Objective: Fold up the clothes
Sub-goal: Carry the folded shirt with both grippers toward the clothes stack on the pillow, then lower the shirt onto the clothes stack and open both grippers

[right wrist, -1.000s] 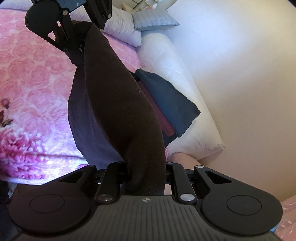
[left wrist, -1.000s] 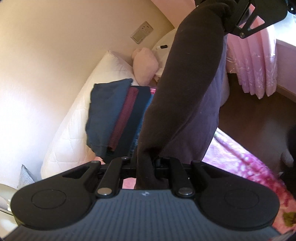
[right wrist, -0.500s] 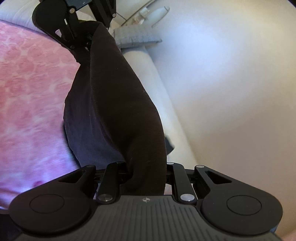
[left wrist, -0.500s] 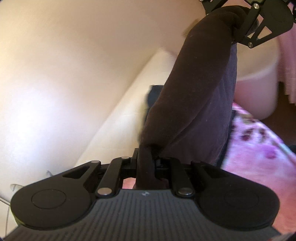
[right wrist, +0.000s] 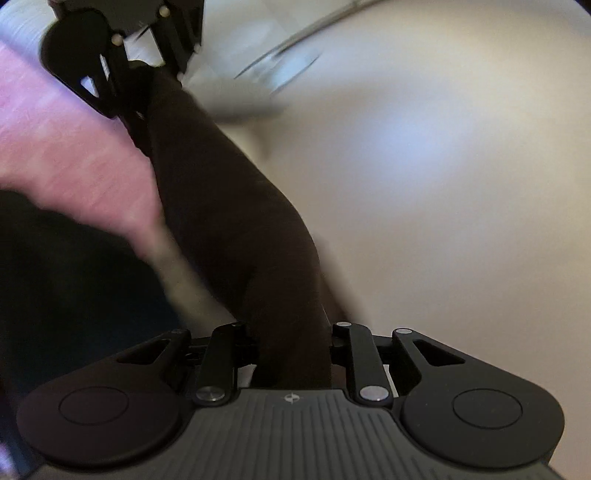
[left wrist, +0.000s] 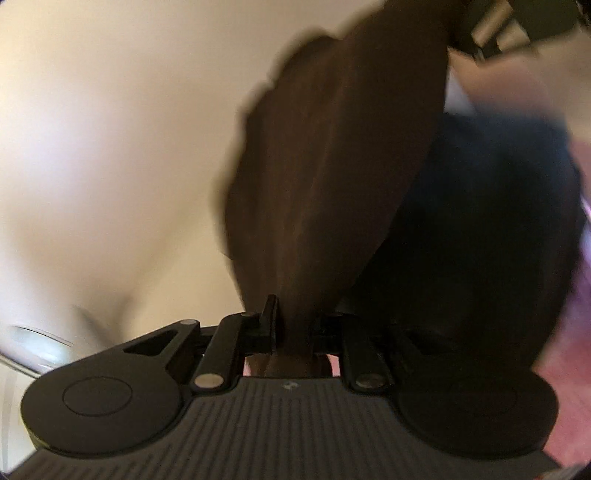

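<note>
A dark brown folded garment hangs stretched between my two grippers. My left gripper holds one end; its jaws are opening, with the cloth still pinched between them. In the right wrist view the same garment runs from my right gripper up to the left gripper at the top left. The right jaws are opening too, and cloth still fills them. The right gripper shows at the top right of the left wrist view. Both views are motion-blurred.
A dark blue pile of folded clothes lies close beneath and beside the garment, and appears as a dark mass at the left. The pink floral bedspread lies behind it. A pale wall fills the other side.
Both grippers have swept sideways with the garment toward the wall and the folded pile. The pile now looms large and close, and the bedroom floor and curtain have left the view.
</note>
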